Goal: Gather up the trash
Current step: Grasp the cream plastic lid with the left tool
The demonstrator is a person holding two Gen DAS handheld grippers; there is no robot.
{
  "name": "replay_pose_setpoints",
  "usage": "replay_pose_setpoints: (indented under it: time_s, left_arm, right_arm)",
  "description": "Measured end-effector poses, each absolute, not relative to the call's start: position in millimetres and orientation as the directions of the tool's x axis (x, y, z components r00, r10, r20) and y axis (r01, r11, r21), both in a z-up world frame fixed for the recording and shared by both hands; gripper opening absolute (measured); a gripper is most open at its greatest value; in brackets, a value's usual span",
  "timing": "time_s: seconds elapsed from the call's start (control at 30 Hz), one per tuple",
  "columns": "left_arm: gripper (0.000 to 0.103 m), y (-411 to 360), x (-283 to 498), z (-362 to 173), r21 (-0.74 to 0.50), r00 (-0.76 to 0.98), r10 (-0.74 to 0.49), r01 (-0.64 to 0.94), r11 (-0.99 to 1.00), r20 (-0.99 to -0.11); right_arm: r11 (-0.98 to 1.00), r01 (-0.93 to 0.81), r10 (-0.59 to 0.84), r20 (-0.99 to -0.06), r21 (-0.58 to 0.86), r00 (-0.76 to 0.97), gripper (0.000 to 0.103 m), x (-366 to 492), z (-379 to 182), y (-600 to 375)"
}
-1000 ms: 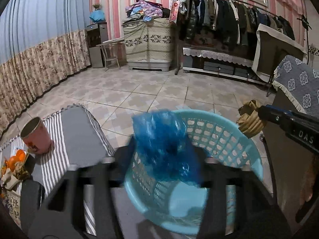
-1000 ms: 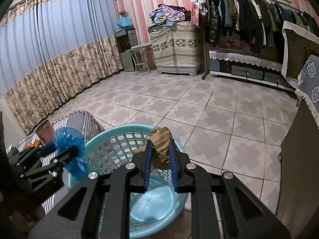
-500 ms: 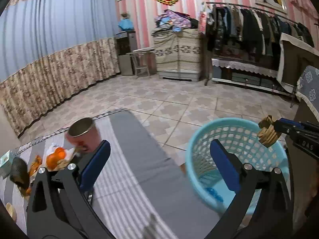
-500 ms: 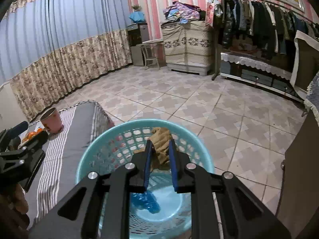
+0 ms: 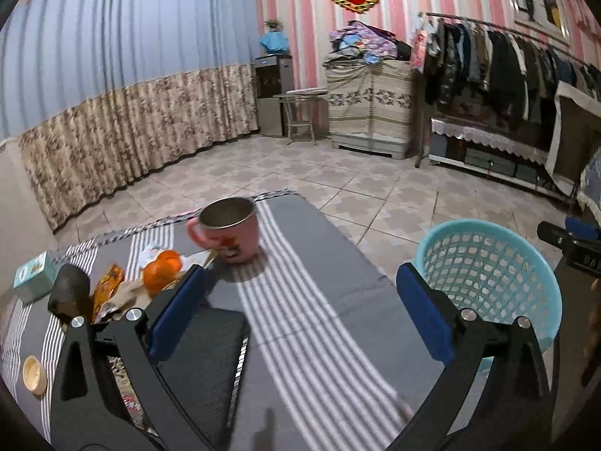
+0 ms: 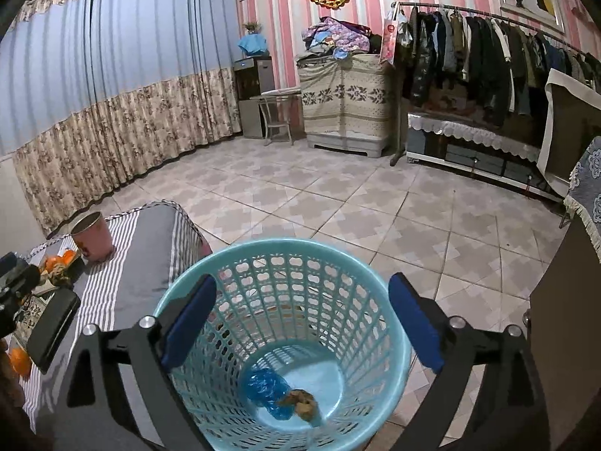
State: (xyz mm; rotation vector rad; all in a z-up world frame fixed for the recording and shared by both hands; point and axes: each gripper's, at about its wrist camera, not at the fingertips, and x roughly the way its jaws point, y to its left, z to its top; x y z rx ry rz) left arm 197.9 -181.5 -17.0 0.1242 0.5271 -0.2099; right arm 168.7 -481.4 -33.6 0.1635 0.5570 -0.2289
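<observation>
Right wrist view: your right gripper (image 6: 300, 323) is spread wide with nothing between its blue pads (image 6: 189, 323), hanging directly over the round turquoise plastic lattice basket (image 6: 379, 285). On the basket floor lie a crumpled blue plastic bag (image 6: 265, 385) and a crumpled brown paper wad (image 6: 302, 402), touching each other. The basket stands on the tiled floor just beside the right edge of the grey-and-white striped mattress (image 6: 142, 263).

Left wrist view: your left gripper (image 5: 300, 315) is also wide open and empty, above the striped mattress. Near the mattress's far edge stands a pink metal-lined mug (image 5: 231, 229). Left of the mug sits a cluster of orange fruit and peel scraps (image 5: 161, 270), with a dark rounded object (image 5: 69, 293) and a small teal box (image 5: 32, 276) further toward the left edge. A small round wooden lid (image 5: 33, 374) lies near the left front corner. A black flat rectangular case (image 5: 210, 349) lies under the left finger. The basket shows at right, off the mattress edge.
</observation>
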Motion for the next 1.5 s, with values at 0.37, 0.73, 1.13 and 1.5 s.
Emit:
replay_pose_setpoints:
  time_s: [0.37, 0.73, 1.13, 1.5]
  left_arm:
    - [0.098, -89.6, 182.0, -14.3, 0.073, 0.860, -0.082, 0.137, 0.988, -0.504]
    - [0.098, 32.2, 170.6, -36.2, 0.078, 0.838, 0.027, 0.018, 0.997, -0.545]
    - [0.097, 151.6, 171.2, -79.8, 0.048, 0.745, 0.101, -0.093, 0.995, -0.659]
    - [0.083, 181.3, 203.1, -107.4, -0.019, 0.627, 0.038, -0.084, 0.996, -0.778]
  right_arm:
    - [0.963, 0.239, -0.142, -0.520, 0.125, 0.843, 0.098, 164.5, -21.0, -431.3]
    - [0.977, 0.163, -0.069, -0.527, 0.135, 0.847, 0.099, 151.9, -30.4, -359.4]
    - [0.984, 0.181, -0.152, -0.575, -0.007, 0.804, 0.099, 160.1, -45.2, -287.0]
    - [0.993, 0.117, -0.110, -0.645, -0.032, 0.757, 0.099, 150.6, -68.3, -235.0]
